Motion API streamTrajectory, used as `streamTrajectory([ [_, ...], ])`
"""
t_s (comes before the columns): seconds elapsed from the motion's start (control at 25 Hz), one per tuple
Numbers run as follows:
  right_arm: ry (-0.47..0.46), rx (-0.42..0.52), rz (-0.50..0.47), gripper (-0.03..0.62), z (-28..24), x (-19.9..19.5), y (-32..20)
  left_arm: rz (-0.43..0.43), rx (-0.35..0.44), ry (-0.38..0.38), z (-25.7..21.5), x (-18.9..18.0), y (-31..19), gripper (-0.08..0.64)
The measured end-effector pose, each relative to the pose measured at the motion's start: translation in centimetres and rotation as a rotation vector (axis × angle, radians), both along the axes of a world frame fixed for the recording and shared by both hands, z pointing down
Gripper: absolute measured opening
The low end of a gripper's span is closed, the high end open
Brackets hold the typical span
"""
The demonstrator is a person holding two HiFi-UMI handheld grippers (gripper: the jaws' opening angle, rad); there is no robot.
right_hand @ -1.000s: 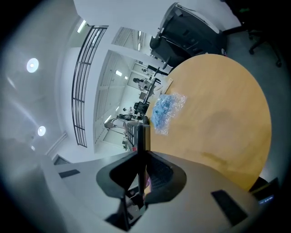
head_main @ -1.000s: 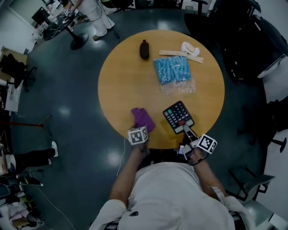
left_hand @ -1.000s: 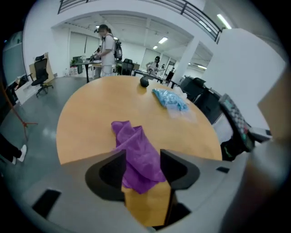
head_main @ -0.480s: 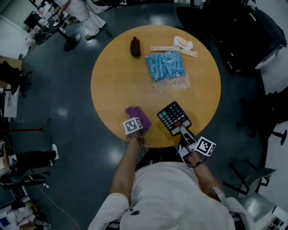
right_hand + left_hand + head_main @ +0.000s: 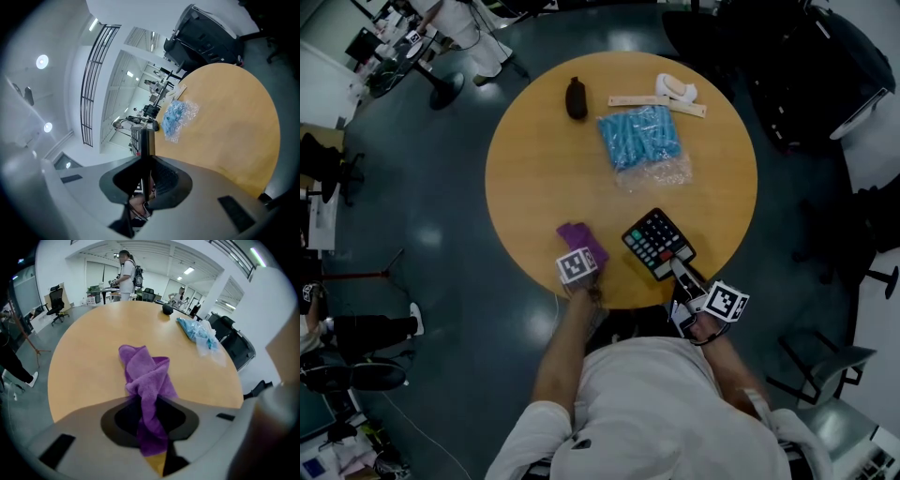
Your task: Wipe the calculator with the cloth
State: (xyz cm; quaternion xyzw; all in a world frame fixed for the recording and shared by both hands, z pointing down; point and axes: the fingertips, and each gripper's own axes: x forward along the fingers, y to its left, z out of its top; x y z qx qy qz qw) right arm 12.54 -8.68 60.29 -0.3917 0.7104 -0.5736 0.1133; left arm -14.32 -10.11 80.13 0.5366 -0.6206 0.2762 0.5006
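The purple cloth (image 5: 578, 238) lies crumpled on the round wooden table (image 5: 539, 169) near its front edge. My left gripper (image 5: 582, 255) points steeply down at the cloth's near end. Its jaws have just been closing, and in the left gripper view the left gripper (image 5: 151, 430) pinches a fold of the cloth (image 5: 145, 376). The black calculator (image 5: 657, 242), with grey, red and green keys, sits to the right of the cloth. My right gripper (image 5: 679, 270) is shut on its near corner. In the right gripper view the calculator (image 5: 147, 139) shows edge-on between the jaws of the right gripper (image 5: 146, 177).
A clear bag of blue items (image 5: 638, 138) lies at mid-table. Behind it are a black pouch (image 5: 576, 97), a wooden strip (image 5: 656, 101) and a white object (image 5: 676, 87). Office chairs (image 5: 787, 66) stand beyond the table's right side, and a person (image 5: 464, 23) at far left.
My left gripper has come down onto the near end of the purple cloth and closed on it. The right gripper and the calculator have stayed in place.
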Motion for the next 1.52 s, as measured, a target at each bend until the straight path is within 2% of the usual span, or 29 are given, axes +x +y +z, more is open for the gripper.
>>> streamTrajectory([
  [0.12,0.009,-0.004,-0.015,0.058,0.1,-0.1,0.0,-0.01,0.039,0.055,-0.1,0.4,0.5,0.092],
  [0.24,0.032,-0.028,-0.031,0.058,0.3,-0.1,0.3,0.042,0.125,0.036,-1.9,0.1,0.8,0.087],
  [0.32,0.046,-0.031,-0.049,0.058,0.3,-0.3,0.2,0.107,0.217,0.004,-4.8,-0.1,0.9,0.087],
  [0.4,0.056,-0.039,-0.069,0.058,0.4,-0.7,0.2,0.212,0.342,-0.069,-9.0,0.0,1.0,0.087],
  [0.52,0.054,-0.066,-0.092,0.058,0.5,-1.6,0.5,0.449,0.532,-0.222,-17.1,2.0,1.4,0.087],
  [0.6,0.05,-0.092,-0.109,0.058,0.7,-2.4,0.7,0.603,0.631,-0.294,-21.7,4.3,1.7,0.087],
  [0.68,0.044,-0.115,-0.123,0.058,1.0,-3.4,1.0,0.721,0.694,-0.314,-24.9,6.9,2.2,0.087],
  [0.76,0.048,-0.127,-0.14,0.058,1.2,-4.4,1.3,0.819,0.732,-0.29,-26.9,9.7,2.8,0.087],
  [0.96,0.086,-0.127,-0.203,0.058,1.1,-7.0,1.9,1.081,0.722,-0.324,-27.4,15.3,3.8,0.087],
  [1.08,0.117,-0.103,-0.241,0.058,0.6,-8.1,2.3,1.164,0.66,-0.307,-26.1,17.0,4.2,0.087],
  [1.32,0.191,-0.027,-0.306,0.057,-0.6,-9.1,3.1,1.174,0.562,-0.345,-23.6,16.4,3.8,0.087],
  [1.52,0.235,0.004,-0.34,0.057,-0.6,-9.3,3.4,1.089,0.516,-0.285,-22.2,14.9,3.3,0.086],
])
